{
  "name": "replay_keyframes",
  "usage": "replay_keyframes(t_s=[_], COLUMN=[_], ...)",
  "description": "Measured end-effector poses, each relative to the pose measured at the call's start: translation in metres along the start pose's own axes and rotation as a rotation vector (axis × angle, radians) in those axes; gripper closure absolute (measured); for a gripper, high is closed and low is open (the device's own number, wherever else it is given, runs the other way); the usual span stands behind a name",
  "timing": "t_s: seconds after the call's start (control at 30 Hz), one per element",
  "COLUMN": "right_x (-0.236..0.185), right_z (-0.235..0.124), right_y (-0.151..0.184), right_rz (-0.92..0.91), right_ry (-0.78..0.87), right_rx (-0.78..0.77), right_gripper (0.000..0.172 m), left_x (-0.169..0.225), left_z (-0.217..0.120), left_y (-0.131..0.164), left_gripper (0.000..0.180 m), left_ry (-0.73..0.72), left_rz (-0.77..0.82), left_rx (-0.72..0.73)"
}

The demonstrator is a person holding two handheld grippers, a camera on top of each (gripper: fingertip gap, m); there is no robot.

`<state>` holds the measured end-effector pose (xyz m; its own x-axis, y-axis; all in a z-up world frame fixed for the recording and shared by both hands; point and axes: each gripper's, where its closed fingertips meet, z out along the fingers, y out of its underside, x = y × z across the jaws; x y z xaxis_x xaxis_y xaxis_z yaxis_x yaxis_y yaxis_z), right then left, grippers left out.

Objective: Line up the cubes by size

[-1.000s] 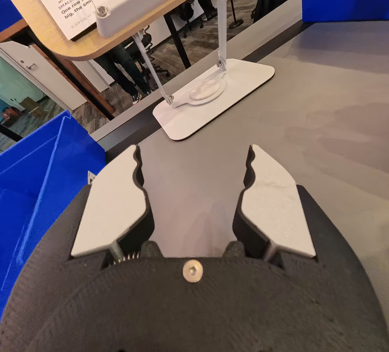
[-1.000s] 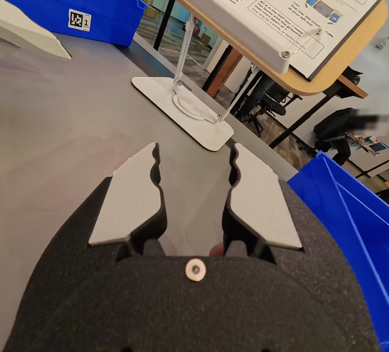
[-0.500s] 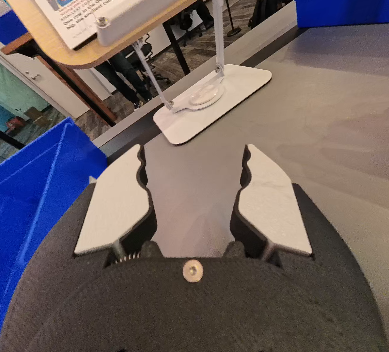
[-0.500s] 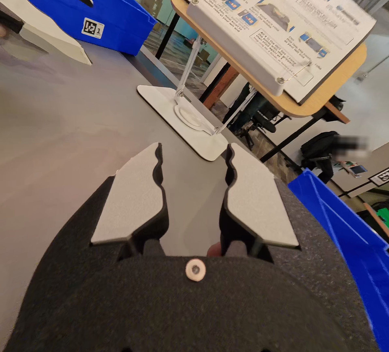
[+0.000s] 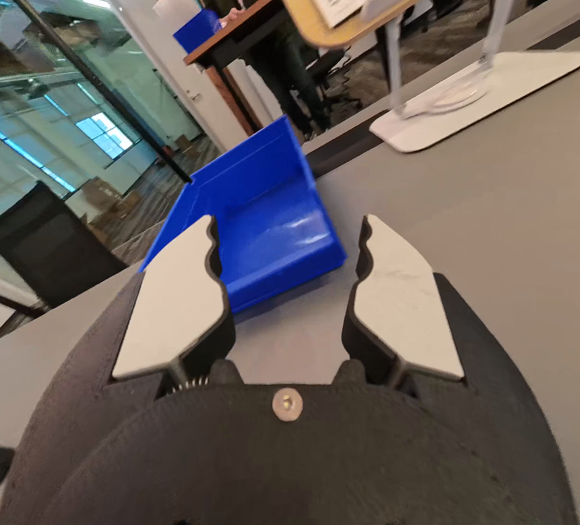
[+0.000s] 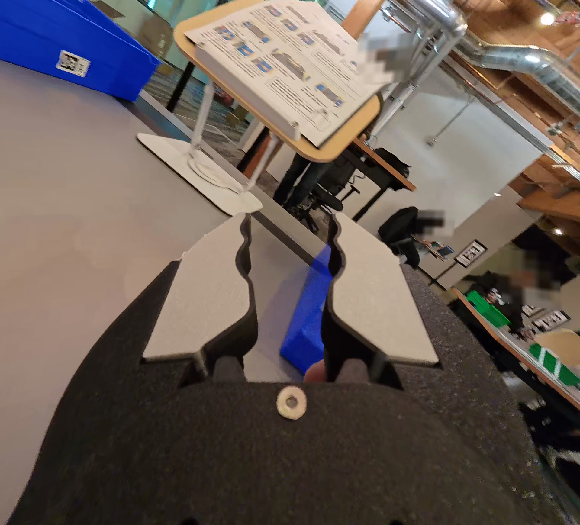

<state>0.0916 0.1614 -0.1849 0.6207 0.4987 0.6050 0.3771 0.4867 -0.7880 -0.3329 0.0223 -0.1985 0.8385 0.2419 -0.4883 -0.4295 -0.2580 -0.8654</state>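
Note:
No cube shows in either view. My left gripper (image 5: pixel 288 221) is open and empty above the grey table (image 5: pixel 455 227). It points at a blue bin (image 5: pixel 260 227) just ahead, and the part of the bin's floor that I see is bare. My right gripper (image 6: pixel 290 218) is open and empty, with its fingers closer together than the left's. The rim of a second blue bin (image 6: pixel 309 306) shows on the table beyond and below its fingers, next to the right finger (image 6: pixel 370 290). Neither gripper shows in the other's view.
A white stand base (image 5: pixel 470 102) carries a tilted wooden board with an instruction sheet (image 6: pixel 276 76) at the table's far edge. In the right wrist view a blue bin with a tag (image 6: pixel 62 48) stands at the far left. People and office furniture are beyond the table. The grippers' ends are close to 45 cm from one another.
The left view has swung left, from the stand onto the blue bin. The right view has swung right and tilted, bringing the bin's rim between its fingers. Both grippers' jaws have narrowed, the right's more.

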Motion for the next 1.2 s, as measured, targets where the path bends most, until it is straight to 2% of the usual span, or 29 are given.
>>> replay_keyframes(t_s=[0.07, 0.1, 0.2, 0.33, 0.43, 0.5, 0.67, 0.9, 1.07, 1.2], right_x=[0.015, 0.023, 0.046, 0.055, 0.057, 0.055, 0.052, 0.056, 0.069, 0.088], right_z=[-0.012, -0.016, -0.022, -0.018, -0.019, -0.019, -0.017, -0.018, -0.023, -0.029], right_y=[0.016, 0.025, 0.041, 0.062, 0.066, 0.07, 0.07, 0.076, 0.081, 0.088], right_rz=[0.029, 0.051, 0.135, 0.195, 0.242, 0.25, 0.251, 0.26, 0.28, 0.284], right_ry=[0.029, 0.049, 0.111, 0.123, 0.121, 0.11, 0.09, 0.108, 0.151, 0.221], right_rx=[-0.039, -0.064, -0.098, -0.151, -0.158, -0.178, -0.177, -0.198, -0.208, -0.222], right_gripper=[0.125, 0.123, 0.118, 0.116, 0.117, 0.117, 0.117, 0.118, 0.119, 0.119], left_x=[-0.019, -0.02, -0.016, -0.006, 0.0, 0.008, 0.019, 0.017, 0.017, 0.018], left_z=[0.002, 0.005, 0.017, 0.039, 0.055, 0.063, 0.072, 0.08, 0.077, 0.074], left_y=[0.017, 0.025, 0.039, 0.059, 0.066, 0.073, 0.093, 0.102, 0.103, 0.105], left_gripper=[0.093, 0.093, 0.091, 0.091, 0.089, 0.094, 0.104, 0.122, 0.141, 0.141], left_ry=[-0.017, 0.02, 0.085, 0.178, 0.265, 0.358, 0.47, 0.466, 0.458, 0.466], left_rz=[0.019, 0.021, 0.041, 0.144, 0.249, 0.261, 0.338, 0.433, 0.564, 0.572], left_rx=[-0.062, -0.086, -0.142, -0.239, -0.303, -0.334, -0.43, -0.442, -0.442, -0.448])
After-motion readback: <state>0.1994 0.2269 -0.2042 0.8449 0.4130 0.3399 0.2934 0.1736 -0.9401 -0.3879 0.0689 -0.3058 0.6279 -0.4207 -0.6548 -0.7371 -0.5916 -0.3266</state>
